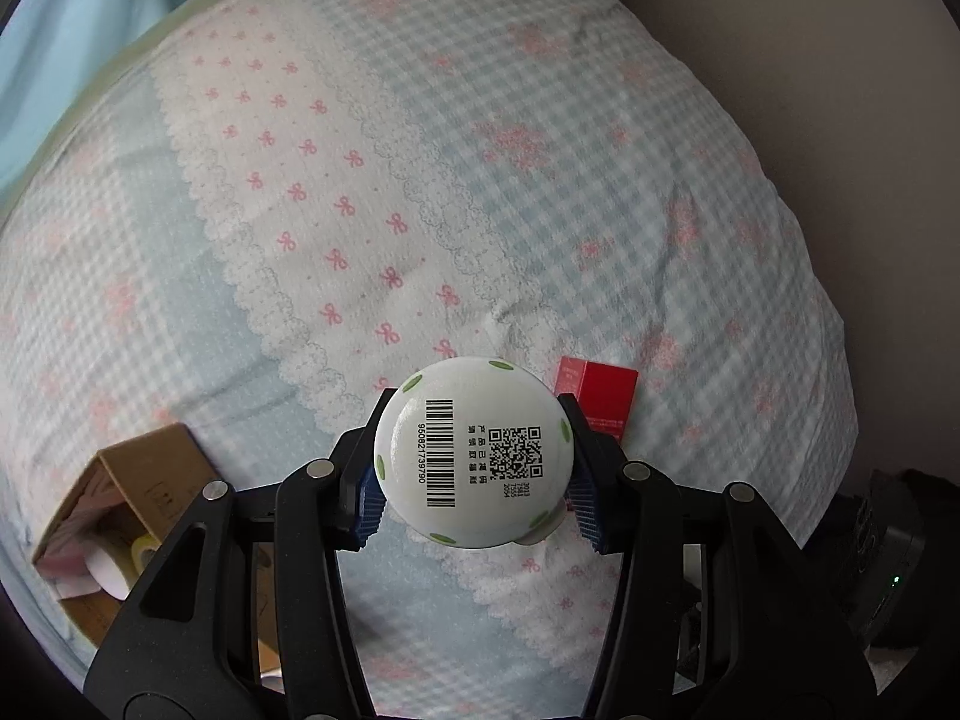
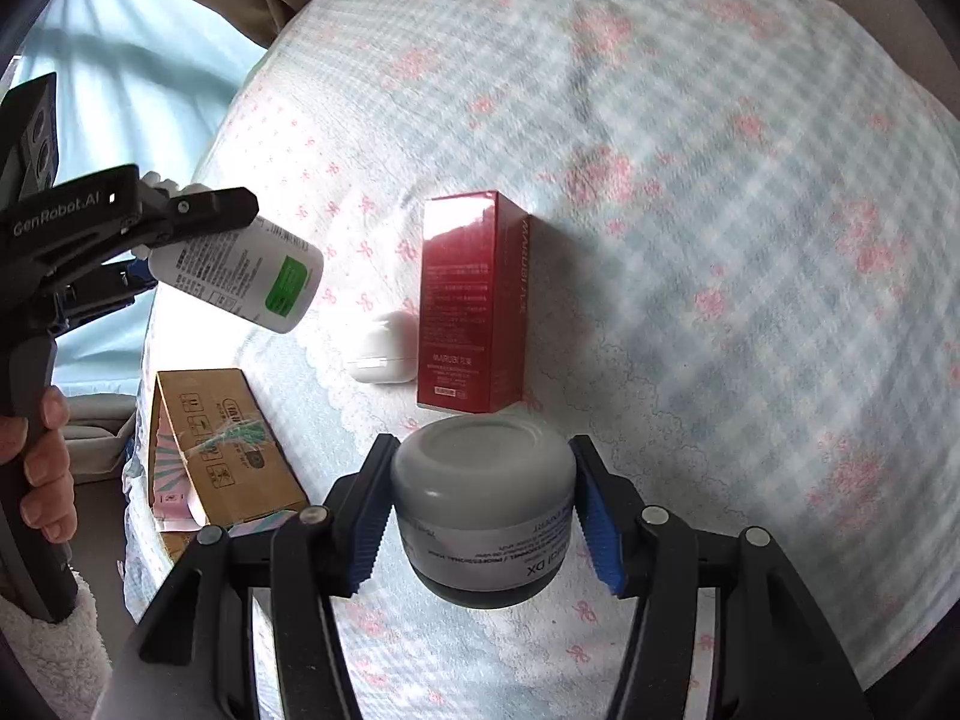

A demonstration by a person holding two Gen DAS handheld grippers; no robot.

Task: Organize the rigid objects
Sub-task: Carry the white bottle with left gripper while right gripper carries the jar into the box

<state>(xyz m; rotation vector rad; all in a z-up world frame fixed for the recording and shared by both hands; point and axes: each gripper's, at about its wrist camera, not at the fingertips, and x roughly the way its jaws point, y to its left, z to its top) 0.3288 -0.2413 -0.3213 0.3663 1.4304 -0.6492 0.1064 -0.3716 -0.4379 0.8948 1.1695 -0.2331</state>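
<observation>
We had the left gripper (image 1: 474,483) clamped on the white bottle (image 1: 474,450) and the right gripper (image 2: 483,516) clamped on the grey jar (image 2: 483,504), likely bound for the cardboard box (image 2: 222,450) at lower left.

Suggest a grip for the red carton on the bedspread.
The red carton lies flat, long axis pointing away from the right tongs. Come from above and close across its two long sides near the middle. The white earbud case crowds its left side, so clearance there looks tight.
</observation>
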